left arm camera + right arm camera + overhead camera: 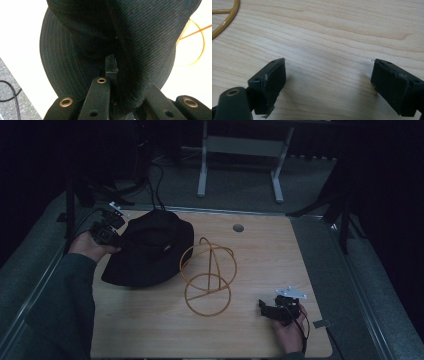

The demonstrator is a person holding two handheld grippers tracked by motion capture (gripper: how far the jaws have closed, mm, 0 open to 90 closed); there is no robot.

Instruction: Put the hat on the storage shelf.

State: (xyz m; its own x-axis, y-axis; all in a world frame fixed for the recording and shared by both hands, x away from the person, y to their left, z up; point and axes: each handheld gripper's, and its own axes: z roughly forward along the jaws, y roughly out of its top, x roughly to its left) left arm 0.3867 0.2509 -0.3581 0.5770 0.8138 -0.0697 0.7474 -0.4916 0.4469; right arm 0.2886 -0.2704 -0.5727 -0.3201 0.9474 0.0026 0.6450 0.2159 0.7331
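Note:
A black bucket hat (pixel 150 250) lies on the left part of the wooden table (pixel 260 255), and it also looms close in the left gripper view (pixel 140 37). My left gripper (pixel 114 238) is at the hat's left edge, shut on its brim; the fabric is pinched between the jaws (pixel 120 82). Just right of the hat stands a gold wire hat stand (pixel 207 280), which also appears behind the hat (pixel 197 45) and as a curved ring (pixel 227 20). Near the table's front right, my right gripper (pixel 265 309) rests low over bare wood, open with nothing between its pads (pixel 328 75).
A round cable hole (pixel 238 227) sits near the table's far edge. Black cables (pixel 155 185) trail off the back left. A white desk frame (pixel 240 160) stands on the carpet beyond. Dark tripod legs (pixel 340 215) flank the table at the right.

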